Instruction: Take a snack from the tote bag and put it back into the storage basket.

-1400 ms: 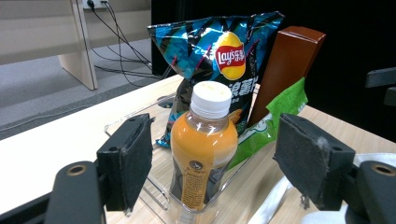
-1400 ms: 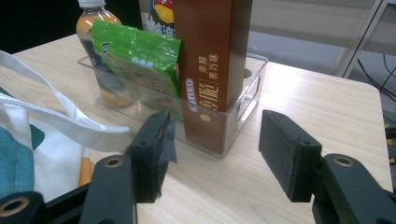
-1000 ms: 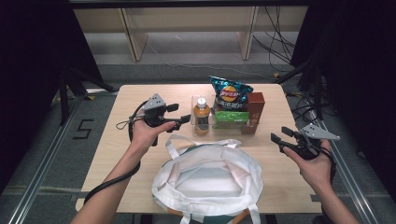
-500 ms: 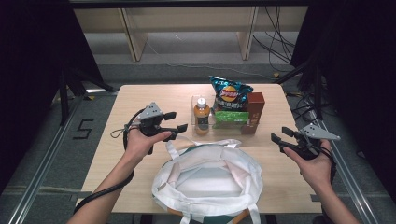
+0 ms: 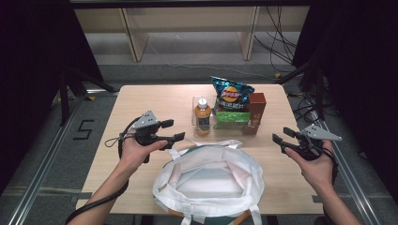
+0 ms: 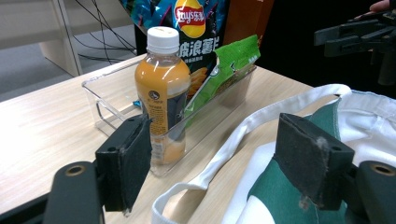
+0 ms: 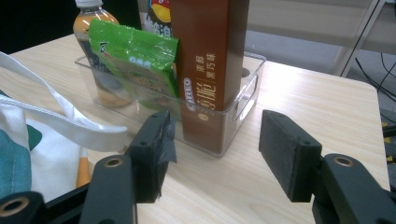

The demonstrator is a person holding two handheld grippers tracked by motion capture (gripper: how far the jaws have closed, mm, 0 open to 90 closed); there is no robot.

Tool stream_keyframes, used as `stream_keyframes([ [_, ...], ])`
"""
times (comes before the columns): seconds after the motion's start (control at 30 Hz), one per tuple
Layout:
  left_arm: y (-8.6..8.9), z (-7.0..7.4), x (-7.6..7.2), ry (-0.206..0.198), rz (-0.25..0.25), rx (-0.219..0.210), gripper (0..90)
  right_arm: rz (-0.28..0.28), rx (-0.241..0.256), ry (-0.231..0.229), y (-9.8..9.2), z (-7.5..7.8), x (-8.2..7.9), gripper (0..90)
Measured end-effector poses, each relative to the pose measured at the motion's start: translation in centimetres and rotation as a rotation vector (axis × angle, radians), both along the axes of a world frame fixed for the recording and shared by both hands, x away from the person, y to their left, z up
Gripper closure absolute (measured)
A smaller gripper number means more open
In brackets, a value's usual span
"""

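The left gripper has come back toward the person over the last second, from just beside the orange juice bottle with the white cap to the near left rim of the white cloth tote bag with green lining. Its jaws are spread wide and hold nothing; in the left gripper view they frame the bottle's lower half on one side and the bag's handle on the other. The bottle stands upright at the left end of the clear plastic bin, untouched, beside the green snack packet, the blue crisp bag and the tall brown carton. The right gripper has stayed at the table's right edge, jaws apart and empty, aimed at the carton. This looks like a shift from reaching for the bottle to tending the bag's mouth, though the handle's exact distance from the jaws is hard to judge. Packing has not started.
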State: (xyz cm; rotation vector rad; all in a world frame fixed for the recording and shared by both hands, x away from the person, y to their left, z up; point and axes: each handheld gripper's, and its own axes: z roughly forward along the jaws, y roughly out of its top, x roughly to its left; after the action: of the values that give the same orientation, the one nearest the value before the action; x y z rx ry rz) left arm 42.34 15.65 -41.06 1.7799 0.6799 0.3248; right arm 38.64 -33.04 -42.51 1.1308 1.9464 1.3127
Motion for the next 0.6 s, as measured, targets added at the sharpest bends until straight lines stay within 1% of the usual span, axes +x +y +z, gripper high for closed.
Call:
stream_keyframes([
  [0.03, 0.1, 0.0, -0.1, -0.004, -0.002, 0.001, 26.9, -0.001, -0.006, -0.016, 0.0, -0.1, 0.0, 44.5],
  [0.07, 0.2, 0.0, -0.3, -0.004, -0.004, 0.0, 26.9, 0.005, -0.006, -0.005, 0.0, 0.0, 0.0, 44.6],
  [0.2, 0.6, 0.0, -1.1, -0.004, -0.008, -0.003, 26.7, 0.004, -0.006, -0.006, 0.0, 0.0, 0.0, 44.6],
  [0.23, 0.7, 0.0, -1.3, -0.002, -0.01, -0.011, 26.7, 0.004, -0.007, -0.008, 0.0, 0.0, 0.0, 44.5],
  [0.3, 0.9, -0.1, -1.7, -0.006, -0.012, -0.007, 26.7, -0.004, 0.002, -0.007, 0.0, 0.0, 0.0, 44.6],
  [0.33, 1.0, -0.2, -2.0, 0.0, -0.008, -0.006, 26.7, -0.004, 0.0, -0.008, 0.0, 0.0, 0.0, 44.5],
  [0.37, 1.1, -0.3, -2.2, 0.002, -0.014, -0.009, 26.6, -0.007, 0.002, -0.006, 0.0, 0.1, 0.0, 44.6],
  [0.4, 1.2, -0.3, -2.4, 0.0, -0.011, -0.002, 26.6, -0.017, 0.01, -0.015, 0.1, 0.0, 0.0, 44.5],
  [0.47, 1.5, -0.5, -2.9, 0.002, -0.015, -0.001, 26.5, -0.007, -0.002, -0.004, 0.0, 0.1, -0.1, 44.6],
  [0.5, 1.6, -0.6, -3.0, 0.002, -0.017, -0.003, 26.4, -0.009, 0.001, -0.005, 0.0, 0.1, -0.1, 44.6],
  [0.53, 1.8, -0.6, -3.2, 0.002, -0.009, 0.003, 26.5, -0.01, 0.018, 0.005, 0.2, 0.1, -0.1, 44.6],
  [0.6, 2.1, -0.7, -3.6, 0.005, -0.012, -0.002, 26.4, -0.009, 0.014, -0.001, 0.1, 0.1, -0.1, 44.6],
])
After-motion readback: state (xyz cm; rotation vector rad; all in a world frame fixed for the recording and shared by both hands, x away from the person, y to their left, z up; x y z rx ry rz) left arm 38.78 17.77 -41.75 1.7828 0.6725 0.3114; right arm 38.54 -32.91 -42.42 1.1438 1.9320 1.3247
